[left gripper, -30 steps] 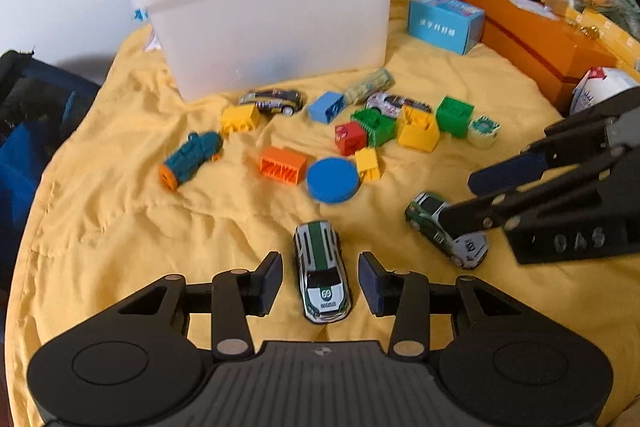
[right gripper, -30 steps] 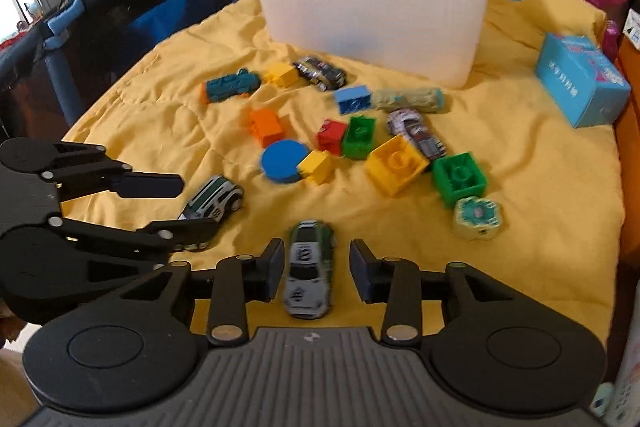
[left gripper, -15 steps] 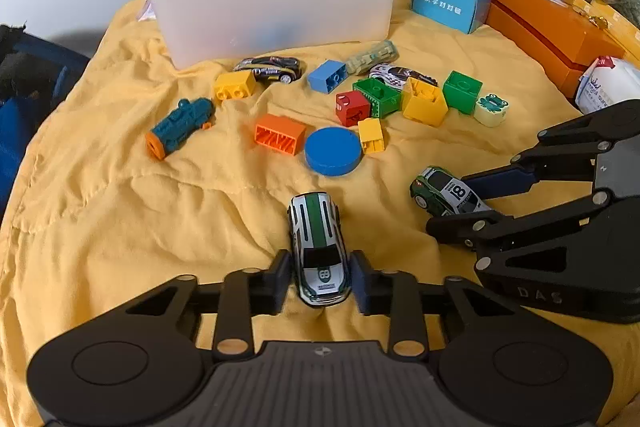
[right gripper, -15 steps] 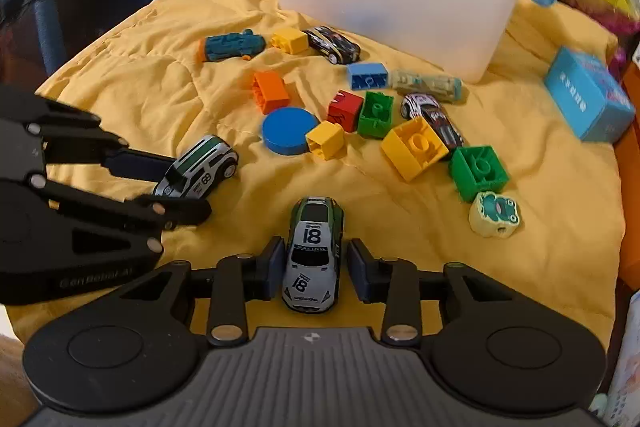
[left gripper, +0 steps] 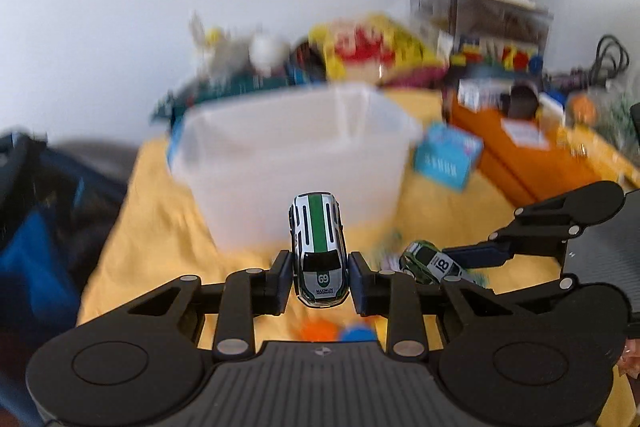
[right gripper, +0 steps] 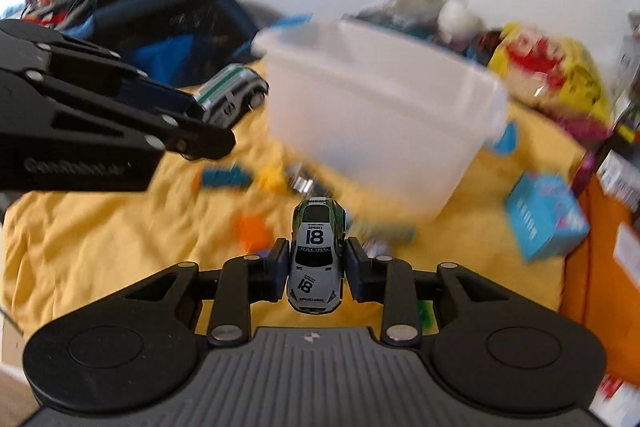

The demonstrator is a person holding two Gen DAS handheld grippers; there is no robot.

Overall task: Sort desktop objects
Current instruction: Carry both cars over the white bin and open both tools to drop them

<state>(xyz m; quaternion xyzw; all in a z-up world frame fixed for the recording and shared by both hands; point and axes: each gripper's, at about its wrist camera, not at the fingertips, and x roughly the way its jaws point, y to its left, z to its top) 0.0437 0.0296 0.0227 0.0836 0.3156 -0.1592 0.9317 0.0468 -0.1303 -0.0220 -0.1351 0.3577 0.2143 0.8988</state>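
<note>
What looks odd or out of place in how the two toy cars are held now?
Nothing stands out. The left gripper clamps the striped 69 car squarely by its sides, and the right gripper holds the 18 car the same way, before the white bin.

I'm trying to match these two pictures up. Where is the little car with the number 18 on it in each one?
Left wrist view: car 18 is right of centre, low, held by the right gripper reaching in from the right.
Right wrist view: bottom centre, clamped in that gripper.
Shared landmark: the white plastic tub behind it on the yellow cloth.
</note>
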